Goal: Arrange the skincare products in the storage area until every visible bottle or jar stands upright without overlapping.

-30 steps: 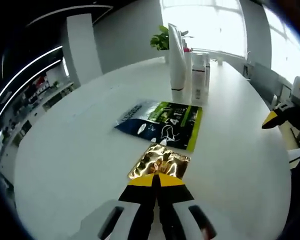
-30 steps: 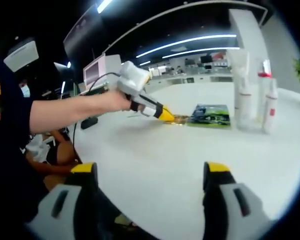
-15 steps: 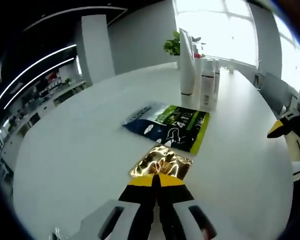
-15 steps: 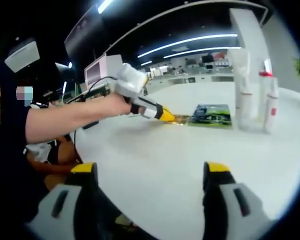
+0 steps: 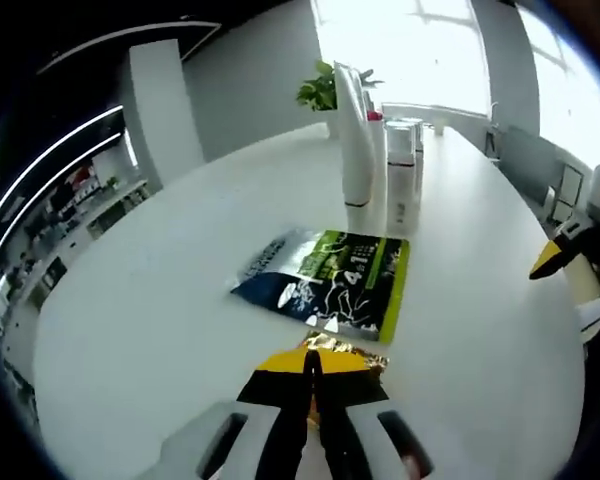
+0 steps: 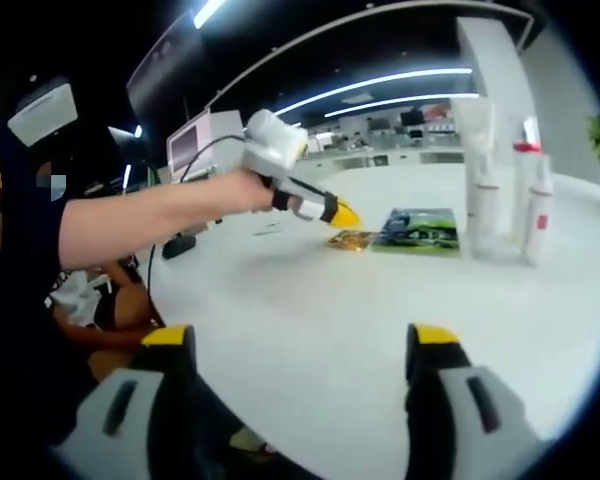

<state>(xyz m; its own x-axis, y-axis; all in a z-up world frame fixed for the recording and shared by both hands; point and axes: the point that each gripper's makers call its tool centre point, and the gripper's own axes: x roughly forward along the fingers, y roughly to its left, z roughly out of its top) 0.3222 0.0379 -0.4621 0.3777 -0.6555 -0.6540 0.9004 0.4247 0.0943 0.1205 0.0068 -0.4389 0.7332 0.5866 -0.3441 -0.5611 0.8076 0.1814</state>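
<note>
Two flat sachets are being left lying on the white table (image 5: 130,300) — bottles standing upright behind them.
The left gripper (image 5: 310,362) is being held shut and empty above the gold sachet (image 6: 352,239), beside the green-and-blue sachet (image 5: 325,280); the white tube (image 5: 353,135) and bottles (image 6: 535,212) are grouped beyond, while the right gripper (image 6: 300,345) is being held wide open — empty.

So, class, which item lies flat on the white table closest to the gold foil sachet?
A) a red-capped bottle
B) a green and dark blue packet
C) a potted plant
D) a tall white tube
B: the green and dark blue packet lies flat beside the gold foil sachet; the bottles stand farther off.
</note>
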